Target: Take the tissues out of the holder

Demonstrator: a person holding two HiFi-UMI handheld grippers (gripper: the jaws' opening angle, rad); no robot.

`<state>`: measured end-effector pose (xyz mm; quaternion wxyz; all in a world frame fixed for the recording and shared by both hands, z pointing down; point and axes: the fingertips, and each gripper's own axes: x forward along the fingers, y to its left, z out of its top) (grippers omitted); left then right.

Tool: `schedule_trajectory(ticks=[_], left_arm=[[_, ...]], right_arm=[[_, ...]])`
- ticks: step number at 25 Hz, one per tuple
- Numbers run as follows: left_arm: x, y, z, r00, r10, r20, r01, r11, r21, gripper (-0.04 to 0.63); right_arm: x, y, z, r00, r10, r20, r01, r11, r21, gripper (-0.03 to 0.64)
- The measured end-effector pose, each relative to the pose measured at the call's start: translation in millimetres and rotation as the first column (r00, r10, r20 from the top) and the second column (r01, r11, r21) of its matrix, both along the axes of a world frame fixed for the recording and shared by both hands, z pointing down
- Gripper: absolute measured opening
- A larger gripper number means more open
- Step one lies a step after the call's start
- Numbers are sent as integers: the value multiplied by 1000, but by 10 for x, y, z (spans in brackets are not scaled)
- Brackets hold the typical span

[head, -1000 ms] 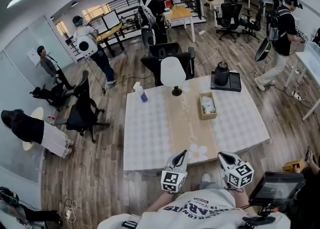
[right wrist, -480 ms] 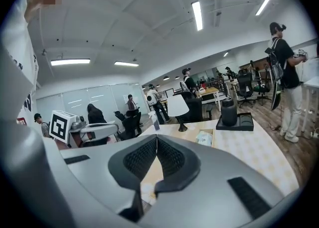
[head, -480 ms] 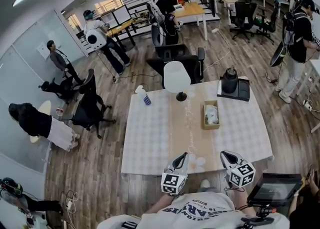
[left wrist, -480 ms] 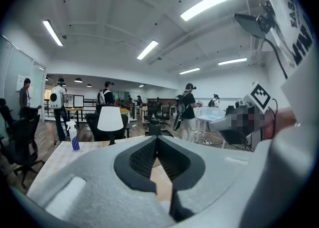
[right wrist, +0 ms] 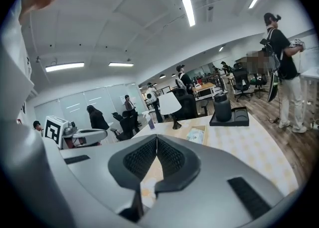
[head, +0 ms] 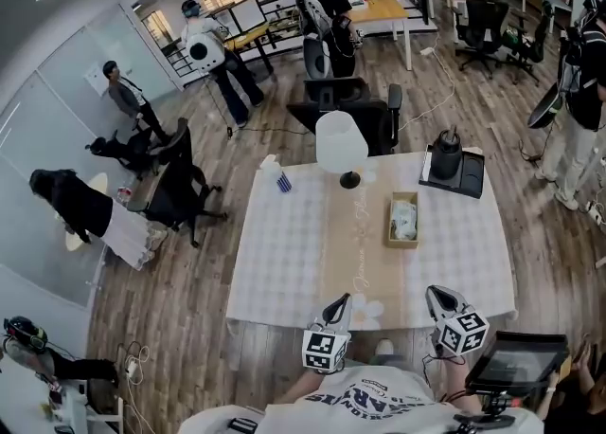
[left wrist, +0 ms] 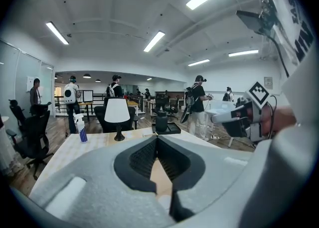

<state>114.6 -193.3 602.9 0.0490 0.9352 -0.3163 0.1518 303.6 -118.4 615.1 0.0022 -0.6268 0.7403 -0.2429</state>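
Note:
A wooden tissue holder [head: 403,219] with white tissues [head: 404,217] in it lies right of the tan runner on the white table [head: 284,262]. It also shows ahead in the right gripper view as the holder [right wrist: 195,134]. My left gripper [head: 339,301] hovers at the table's near edge, jaws shut and empty [left wrist: 157,140]. My right gripper [head: 436,294] is beside it, also at the near edge, well short of the holder, jaws shut on nothing [right wrist: 156,140].
A white lamp [head: 341,143], a spray bottle [head: 280,178] and a black kettle on a dark tray [head: 447,159] stand along the far side. Office chairs [head: 346,105] are behind the table. A tablet [head: 516,366] sits at my right. Several people stand around the room.
The head view has shifted a little, so the table sits slightly further right in the picture. Both grippers stay shut at the near edge.

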Motion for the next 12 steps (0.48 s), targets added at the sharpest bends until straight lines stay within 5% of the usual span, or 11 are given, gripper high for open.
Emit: schedule_trajectory(ticks=[4, 12], left_arm=[[71, -33, 25, 1000, -18, 6, 18, 1000, -17, 6], [263, -88, -235, 997, 73, -23, -72, 997, 40, 6]], right_arm=[[1, -47, -40, 1000, -29, -7, 29, 999, 13, 9], [-37, -100, -169, 1000, 26, 1, -26, 999, 39, 9]])
